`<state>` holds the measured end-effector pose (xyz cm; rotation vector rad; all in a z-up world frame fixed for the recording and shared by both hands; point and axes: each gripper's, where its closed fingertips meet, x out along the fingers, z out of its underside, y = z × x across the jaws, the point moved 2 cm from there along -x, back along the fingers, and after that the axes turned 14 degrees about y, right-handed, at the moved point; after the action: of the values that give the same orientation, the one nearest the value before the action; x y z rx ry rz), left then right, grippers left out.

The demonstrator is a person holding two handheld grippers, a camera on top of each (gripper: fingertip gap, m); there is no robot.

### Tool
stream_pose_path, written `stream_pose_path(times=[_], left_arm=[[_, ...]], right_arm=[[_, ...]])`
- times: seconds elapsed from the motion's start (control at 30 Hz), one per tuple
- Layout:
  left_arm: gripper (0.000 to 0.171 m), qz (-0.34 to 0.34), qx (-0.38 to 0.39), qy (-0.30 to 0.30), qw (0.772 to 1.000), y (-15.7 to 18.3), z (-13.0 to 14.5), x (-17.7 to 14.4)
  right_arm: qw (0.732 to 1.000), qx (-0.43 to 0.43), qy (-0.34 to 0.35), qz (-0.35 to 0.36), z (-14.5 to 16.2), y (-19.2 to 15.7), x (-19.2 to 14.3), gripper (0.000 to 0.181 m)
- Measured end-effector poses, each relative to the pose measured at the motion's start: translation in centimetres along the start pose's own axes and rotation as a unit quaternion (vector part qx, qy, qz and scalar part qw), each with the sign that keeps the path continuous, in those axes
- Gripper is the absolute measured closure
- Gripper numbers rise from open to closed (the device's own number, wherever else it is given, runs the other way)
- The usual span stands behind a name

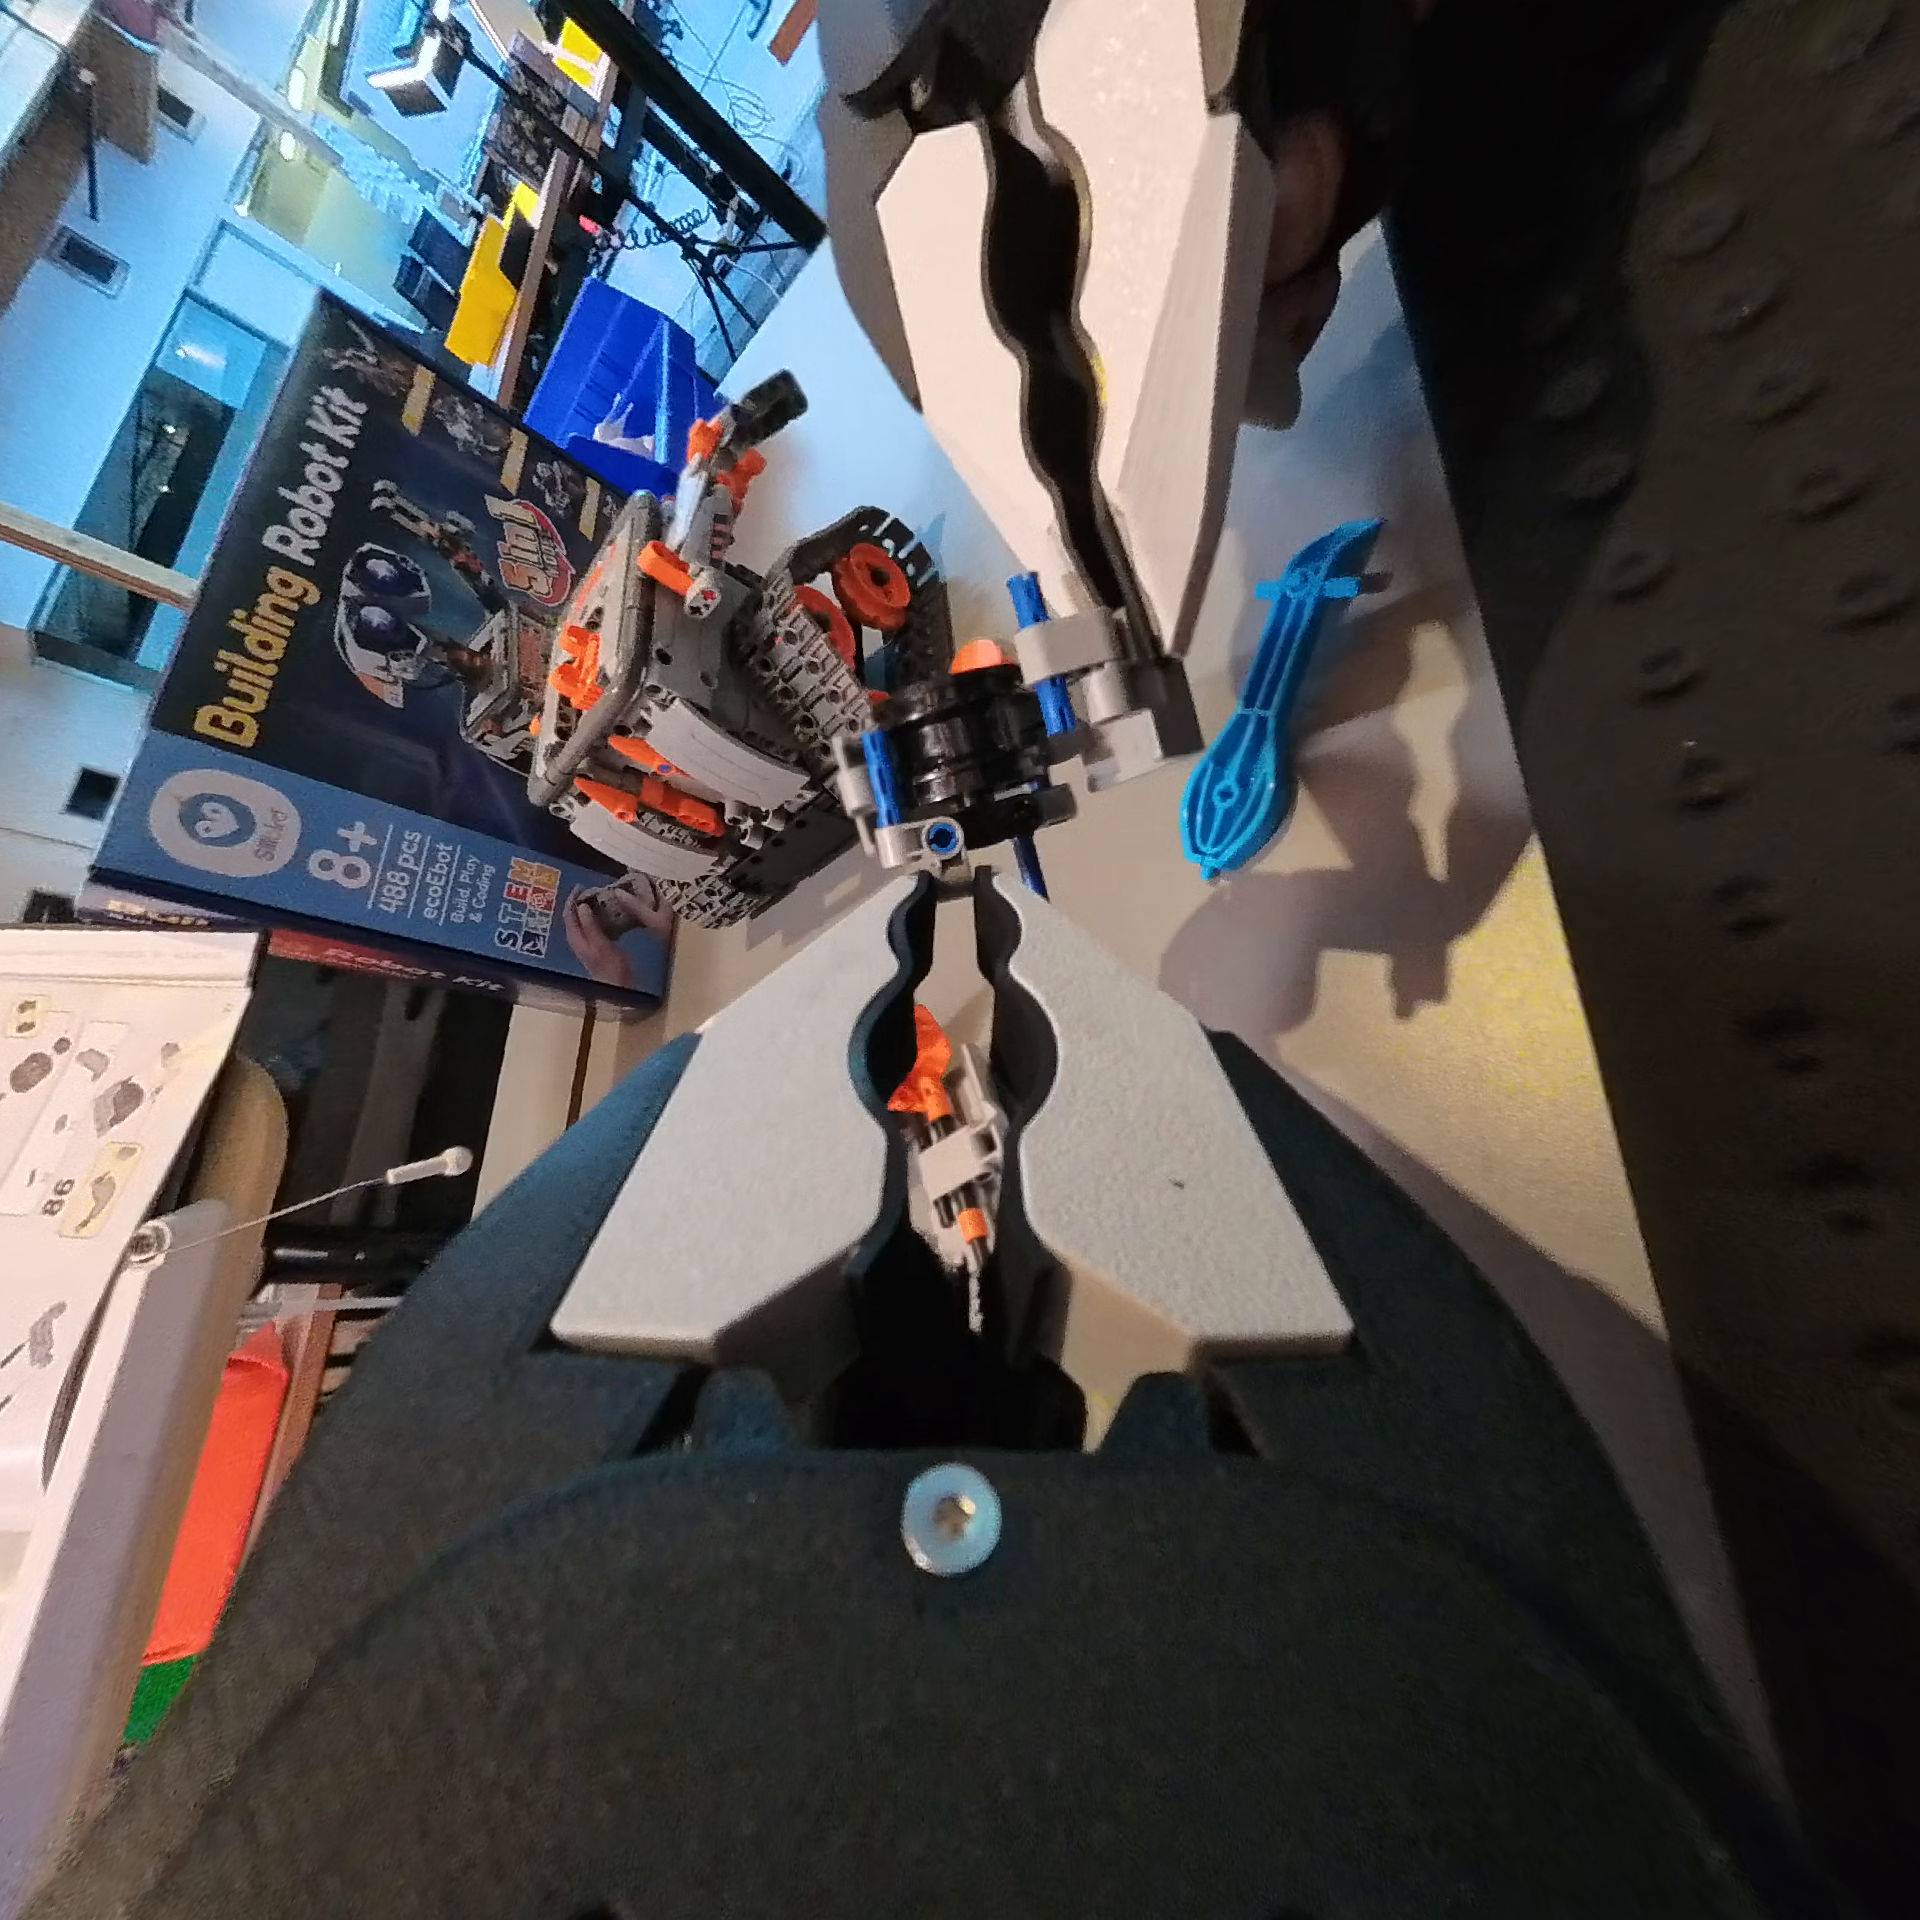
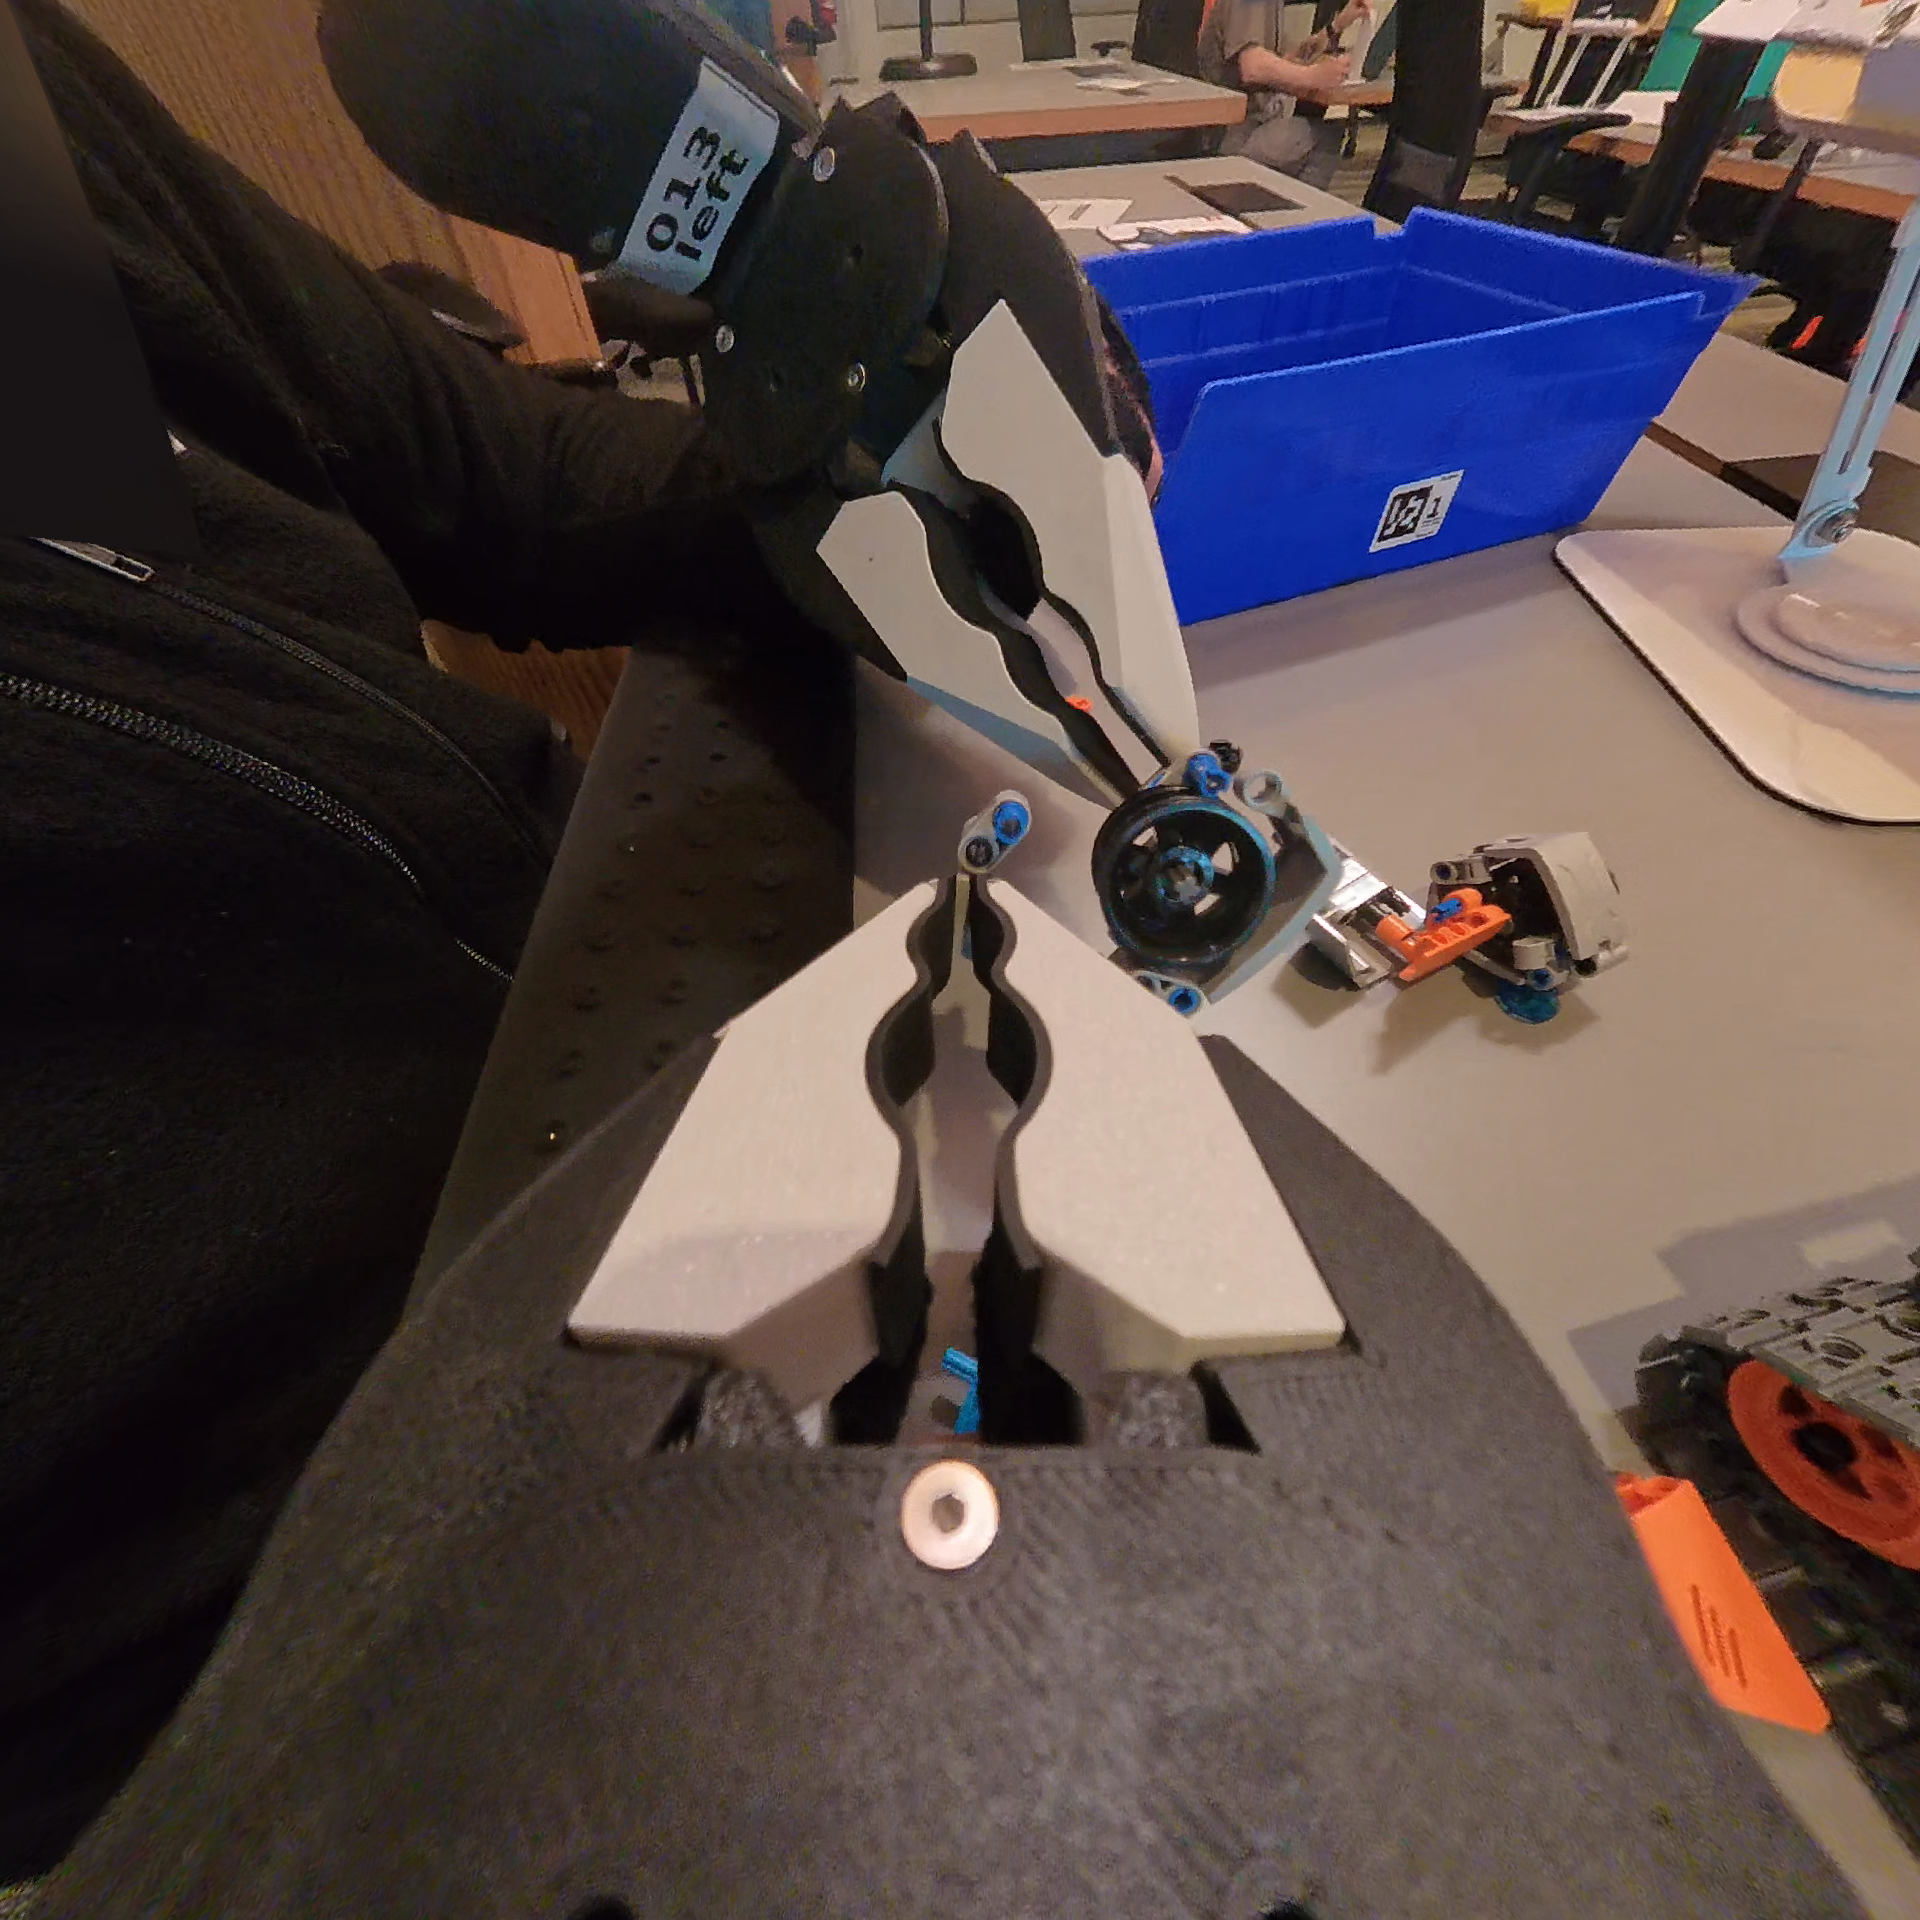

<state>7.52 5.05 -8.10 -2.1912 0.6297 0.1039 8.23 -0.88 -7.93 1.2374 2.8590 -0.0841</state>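
A: What's in your left gripper (image 1: 951,885)?
B: It's clamped on the wheel assembly (image 1: 966,748): black wheel, grey frame, blue pins, tilted, at 12 o'clock off your tips.
A: And your right gripper (image 2: 971,894)?
B: It's pinching a thin grey beam (image 2: 980,850), upright, blue pin on top. Wheel's near, at 2 o'clock.

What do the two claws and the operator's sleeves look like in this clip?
Both claws are alike: a textured black body with a silver screw at its centre, and two pale grey wedge-shaped fingers lined with wavy black pads. The left claw carries a white sticker with black print on its black body; the right claw shows none in view. The person wears a black fleece jacket with zips, its sleeve reaching the left claw.
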Motion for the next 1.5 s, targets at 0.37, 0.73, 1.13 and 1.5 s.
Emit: stream_pose_path(times=[0.37,0.73,1.13,1.5], left_arm=[[0.167,-0.034,-0.073,0.014,0.997,-1.1,0.6,0.2],[0.167,-0.068,-0.064,0.033,0.995,-1.9,0.0,0.0],[0.167,-0.067,-0.038,0.083,0.994,-1.4,-1.9,0.0],[0.166,-0.085,-0.135,0.099,0.982,-2.4,-1.9,-0.1]], right_arm=[[0.997,-0.013,0.056,0.044,-1.8,1.0,-0.7,0.171],[0.987,0.076,0.082,0.120,-1.6,4.3,-2.1,0.149],[0.990,0.075,0.055,0.103,-0.8,3.7,-0.5,0.151],[0.986,0.008,0.052,0.156,-1.5,4.0,-0.4,0.157]])
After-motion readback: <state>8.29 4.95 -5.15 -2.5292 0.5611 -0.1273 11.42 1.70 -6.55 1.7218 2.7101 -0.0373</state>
